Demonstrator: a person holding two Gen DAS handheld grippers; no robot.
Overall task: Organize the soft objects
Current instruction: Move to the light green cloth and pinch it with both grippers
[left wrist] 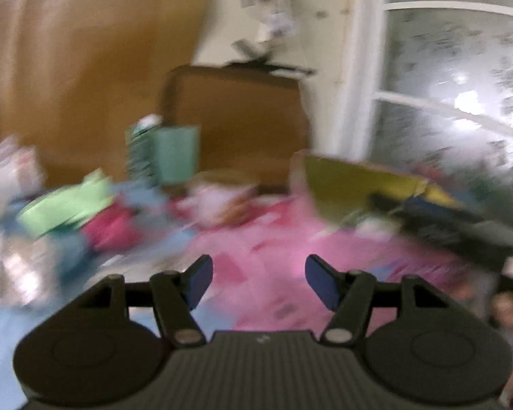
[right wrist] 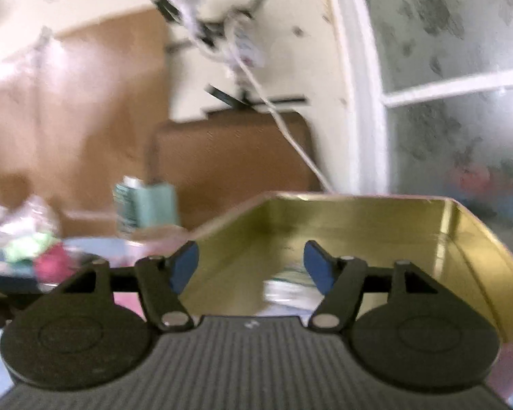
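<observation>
The right gripper stands released and empty over the gold rectangular metal tin, where a pale cloth lies. Left of the tin, the left gripper is released above the pink sheet; a blurred heap of green and red cloths lies beyond.

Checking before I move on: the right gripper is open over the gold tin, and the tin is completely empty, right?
Not quite. The right gripper is open over the gold tin, but the right wrist view shows something pale and blurred already lying in it.
</observation>
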